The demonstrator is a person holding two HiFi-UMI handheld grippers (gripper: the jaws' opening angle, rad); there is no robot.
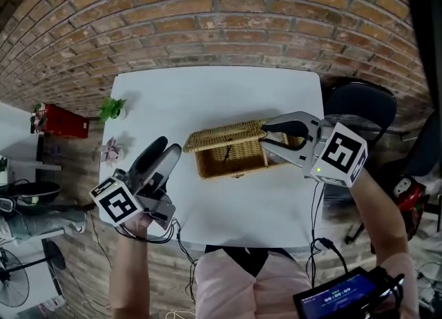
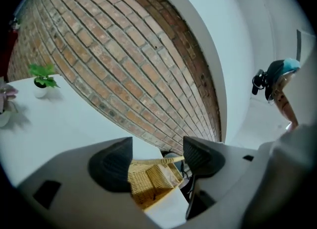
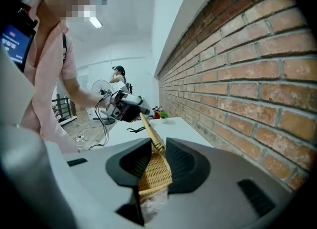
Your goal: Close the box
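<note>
A wicker box (image 1: 231,159) stands in the middle of the white table (image 1: 207,93). Its lid (image 1: 224,136) lies tilted low over the body. My right gripper (image 1: 265,134) is at the box's right end, shut on the lid's edge. In the right gripper view the woven lid (image 3: 156,171) sits pinched between both pads of the right gripper (image 3: 158,161). To the left of the box my left gripper (image 1: 169,146) stands open and apart from it, holding nothing. In the left gripper view the box (image 2: 148,181) shows beyond the open left gripper (image 2: 157,161).
A small green plant (image 1: 110,108) and a pink flower pot (image 1: 109,150) stand at the table's left edge. A brick wall (image 1: 221,21) runs behind the table. A black chair (image 1: 362,103) stands to the right, a red object (image 1: 61,121) to the left.
</note>
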